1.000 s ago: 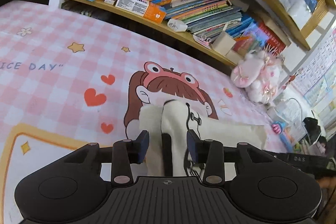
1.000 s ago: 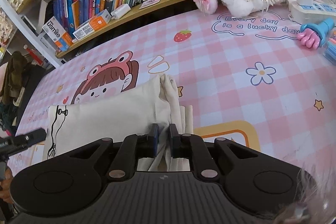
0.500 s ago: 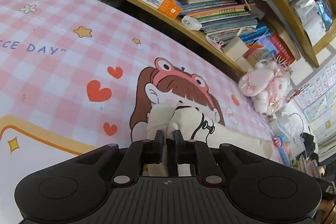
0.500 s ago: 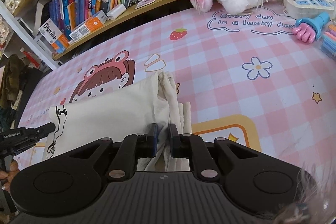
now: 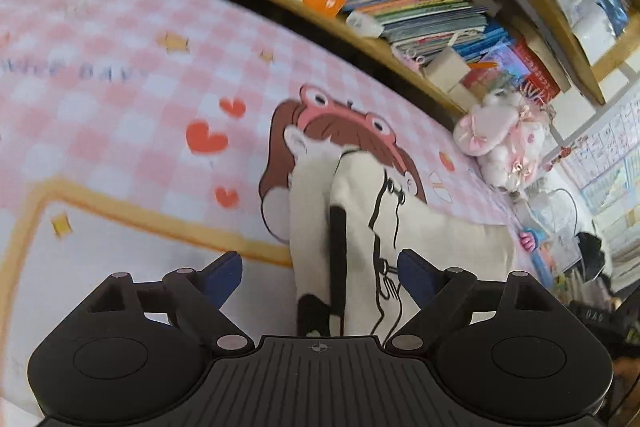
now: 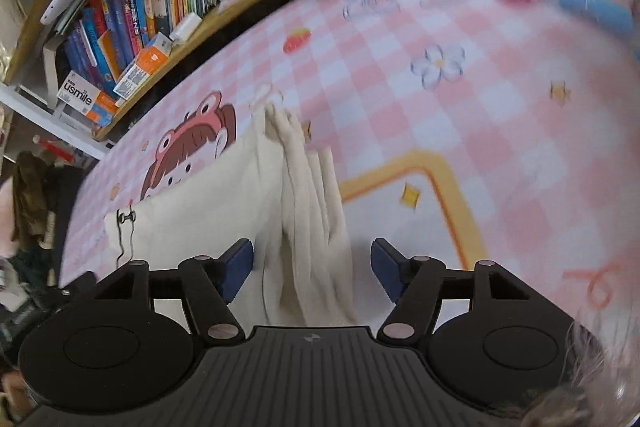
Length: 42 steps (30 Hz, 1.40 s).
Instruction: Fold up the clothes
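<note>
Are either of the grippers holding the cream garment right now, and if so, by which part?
Neither. The left gripper and right gripper have just been opening; the folded cream garment lies between their pads, unpinched, on the pink checked mat.

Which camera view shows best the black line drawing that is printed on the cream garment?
The left wrist view: the black drawing runs down the garment near the lens, between the open fingers of the left gripper. The right wrist view shows only a small end of the drawing, at the garment's far left corner.
</note>
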{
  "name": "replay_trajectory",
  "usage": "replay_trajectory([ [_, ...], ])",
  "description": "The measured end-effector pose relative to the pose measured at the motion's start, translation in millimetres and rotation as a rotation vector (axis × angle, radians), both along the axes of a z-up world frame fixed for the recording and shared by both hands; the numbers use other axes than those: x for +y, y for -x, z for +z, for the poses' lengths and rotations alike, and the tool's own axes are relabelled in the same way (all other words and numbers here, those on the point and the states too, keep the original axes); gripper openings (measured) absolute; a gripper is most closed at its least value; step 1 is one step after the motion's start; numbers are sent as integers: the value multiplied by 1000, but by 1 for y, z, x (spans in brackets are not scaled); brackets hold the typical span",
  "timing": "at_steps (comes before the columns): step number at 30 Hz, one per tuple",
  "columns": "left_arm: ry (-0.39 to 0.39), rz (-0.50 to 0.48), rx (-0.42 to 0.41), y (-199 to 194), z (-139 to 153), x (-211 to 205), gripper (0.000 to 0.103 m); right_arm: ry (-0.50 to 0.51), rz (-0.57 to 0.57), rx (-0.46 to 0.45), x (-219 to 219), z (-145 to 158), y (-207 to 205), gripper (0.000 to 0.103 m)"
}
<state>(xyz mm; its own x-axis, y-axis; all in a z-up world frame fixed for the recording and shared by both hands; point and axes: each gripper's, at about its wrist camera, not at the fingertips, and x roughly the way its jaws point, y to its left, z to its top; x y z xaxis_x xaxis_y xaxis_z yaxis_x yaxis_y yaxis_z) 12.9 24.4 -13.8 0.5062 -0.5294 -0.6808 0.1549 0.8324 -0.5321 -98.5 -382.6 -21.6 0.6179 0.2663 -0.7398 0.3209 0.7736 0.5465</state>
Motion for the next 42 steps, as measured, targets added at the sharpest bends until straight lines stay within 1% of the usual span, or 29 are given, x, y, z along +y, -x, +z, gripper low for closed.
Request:
replay_trajectory([
  [2,-2,-1,28,-4,-6,-4,85,-6,5,5,4,-3,1,64],
  [4,-6,-2,14,-5,-6,-7,85,5,19,7,8,-2,0,61],
  [5,1,-3,14,-6,-7,-8,83,8,25,8,9,-1,-2,59],
  [6,11,-4,21,-8,-8,-9,71,10,31,7,11,-1,-3,55],
  [7,21,-6,31,-11,-9,-10,59,8,35,9,12,-3,-4,46],
  [8,34,-14,56,-13,-12,-13,32,8,38,9,14,-4,-6,41],
  [9,44,-26,79,-15,-14,-16,26,16,44,12,16,-4,-7,37],
  [10,8,-43,46,-11,-9,-21,24,37,53,11,20,-3,-9,35],
  [11,-27,-61,12,-7,-4,-27,17,58,62,11,24,-1,-10,31],
  [12,-62,-78,-21,-4,1,-32,15,110,83,-13,32,5,-8,24],
  [14,-126,-121,-98,5,13,-43,14,213,125,-61,46,16,-5,18],
  [16,-182,-166,-177,15,24,-53,14,315,183,-137,63,28,3,17],
  [17,-181,-163,-168,14,23,-52,14,352,213,-179,69,33,8,17],
  [19,-177,-156,-148,11,21,-51,15,357,225,-206,71,36,12,17],
  [21,-127,-120,-85,3,16,-40,19,322,196,-158,63,30,9,17],
  [22,-93,-101,-52,0,12,-34,20,288,172,-120,57,24,7,17],
  [23,-71,-92,-29,-3,9,-31,23,257,151,-93,53,20,4,18],
  [25,-31,-73,18,-7,2,-24,29,202,111,-63,45,15,4,25],
  [27,-26,-67,49,-9,-5,-21,39,150,71,-38,39,11,5,33],
  [29,-11,-63,60,-10,-8,-19,42,138,58,-24,37,8,4,38],
  [32,2,-68,58,-10,-9,-20,44,109,42,-3,34,3,3,42],
  [34,14,-66,57,-11,-10,-22,43,81,28,-1,32,0,3,44],
  [35,17,-65,56,-10,-11,-24,39,79,29,-2,32,0,2,44],
  [36,16,-65,54,-10,-11,-26,39,77,30,-3,32,0,1,43],
  [37,-4,-75,45,-9,-10,-29,35,81,42,-3,34,0,-1,40],
  [38,-35,-94,27,-6,-7,-34,26,85,54,-3,36,0,-3,30],
  [39,-65,-112,8,-4,-4,-38,19,93,65,-10,39,2,-3,28],
  [41,-104,-142,-52,3,7,-44,17,169,109,-41,49,11,0,20],
  [42,-110,-155,-69,7,12,-45,17,215,138,-62,55,16,2,19],
])
